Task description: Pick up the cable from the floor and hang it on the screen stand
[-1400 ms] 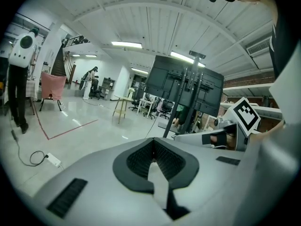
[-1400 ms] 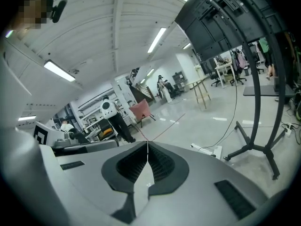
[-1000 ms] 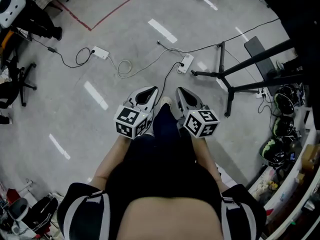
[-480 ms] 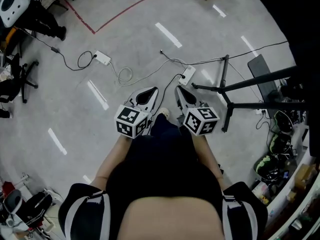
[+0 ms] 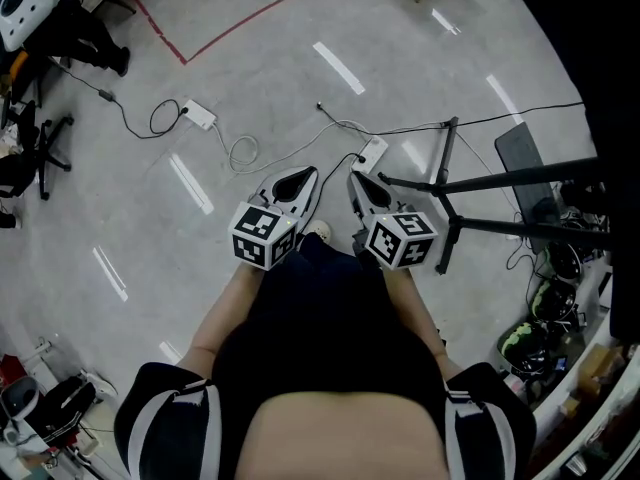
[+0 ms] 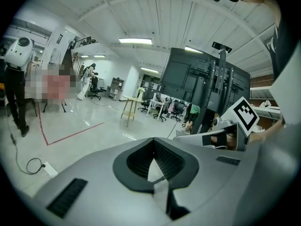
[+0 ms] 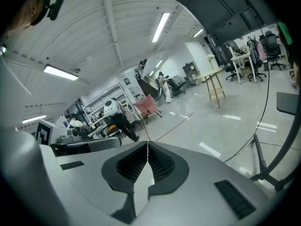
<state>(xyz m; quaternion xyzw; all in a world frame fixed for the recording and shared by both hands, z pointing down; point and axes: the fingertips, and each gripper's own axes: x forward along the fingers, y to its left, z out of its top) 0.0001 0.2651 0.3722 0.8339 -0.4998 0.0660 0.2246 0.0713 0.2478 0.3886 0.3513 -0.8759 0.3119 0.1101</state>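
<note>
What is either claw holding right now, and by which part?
Nothing: the left claw and the right claw are both shut and empty.

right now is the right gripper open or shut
Shut: the right gripper has its jaws meeting at the tips, with nothing held between them.

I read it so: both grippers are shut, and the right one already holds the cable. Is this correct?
Not quite. The right gripper holds nothing: the right gripper view shows its jaws together with nothing between them. In the head view the cable lies on the floor. The left gripper is shut too.
</note>
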